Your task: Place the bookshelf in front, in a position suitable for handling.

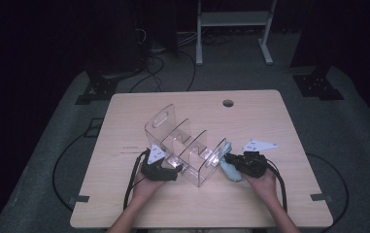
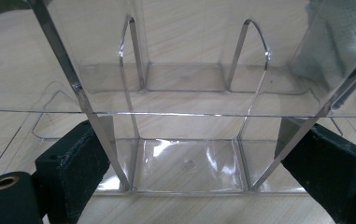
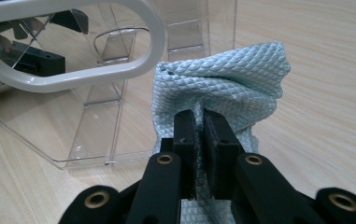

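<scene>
A clear acrylic organizer (image 1: 182, 145) with several dividers stands at an angle in the middle of the wooden table (image 1: 270, 121). My left gripper (image 1: 174, 168) is at its near-left end. In the left gripper view the jaws of the left gripper (image 2: 194, 158) stand wide apart, pressed on the two outer walls of the organizer (image 2: 185, 163). At the organizer's right end my right gripper (image 1: 229, 160) is shut on a light blue quilted cloth (image 1: 232, 170). The bunched cloth (image 3: 222, 88) rises past the pinched jaws of the right gripper (image 3: 200, 117), next to the organizer (image 3: 96, 116).
An oval handle slot (image 3: 73, 42) is cut in the organizer's wall, with another handle slot (image 1: 162, 118) at its far end. The table has a round cable hole (image 1: 227, 103) near its far edge. Cables trail off the near edge; a white stand (image 1: 231, 29) is on the floor beyond.
</scene>
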A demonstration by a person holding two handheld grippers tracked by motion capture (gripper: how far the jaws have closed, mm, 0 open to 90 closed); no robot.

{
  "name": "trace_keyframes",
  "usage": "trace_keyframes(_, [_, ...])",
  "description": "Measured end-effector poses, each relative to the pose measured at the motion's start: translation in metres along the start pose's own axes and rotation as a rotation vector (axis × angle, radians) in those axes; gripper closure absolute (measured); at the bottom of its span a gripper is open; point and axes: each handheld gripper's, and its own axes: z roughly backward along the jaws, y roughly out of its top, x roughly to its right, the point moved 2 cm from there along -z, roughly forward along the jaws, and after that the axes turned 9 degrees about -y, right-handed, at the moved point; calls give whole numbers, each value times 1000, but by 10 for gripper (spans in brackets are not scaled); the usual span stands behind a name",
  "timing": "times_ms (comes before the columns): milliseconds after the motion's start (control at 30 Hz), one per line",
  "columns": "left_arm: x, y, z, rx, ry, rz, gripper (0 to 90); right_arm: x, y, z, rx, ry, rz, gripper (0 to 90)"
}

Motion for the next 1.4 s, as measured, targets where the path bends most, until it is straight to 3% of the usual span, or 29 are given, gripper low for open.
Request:
trace_keyframes(67, [0, 0, 0, 1, 0, 0, 82, -1, 3, 3, 14, 1, 0, 836])
trace_keyframes(100, [0, 0, 0, -1, -1, 0, 82, -4, 11, 12, 64, 6, 6, 836])
trace_keyframes(200, [-1, 0, 0, -1, -4, 1, 81, -7, 19, 21, 116, 4, 27, 835])
trace_keyframes(300, [0, 0, 0, 0, -1, -1, 81, -5, 13, 15, 91, 4, 23, 835])
trace_keyframes(433, [0, 0, 0, 2, -2, -2, 81, 0, -1, -1, 19, 2, 0, 834])
trace_keyframes(700, [-1, -1, 0, 2, -9, -6, 80, -6, 26, 21, 102, -6, 54, 834])
trace_keyframes(833, [0, -1, 0, 8, -2, -4, 80, -2, 20, 15, 95, 15, 9, 835])
trace_keyframes(1000, [0, -1, 1, 3, -3, 1, 80, -13, 18, 16, 86, 56, 32, 835])
trace_keyframes(1267, [1, 0, -1, 8, 3, -5, 79, 3, 25, 12, 87, 5, 32, 837])
trace_keyframes(1333, [1, 0, -1, 4, 2, -5, 78, -3, 25, 14, 88, 10, 42, 837])
trace_keyframes(1400, [0, 0, 0, 0, 3, -8, 79, -13, 26, 19, 101, 54, 49, 838])
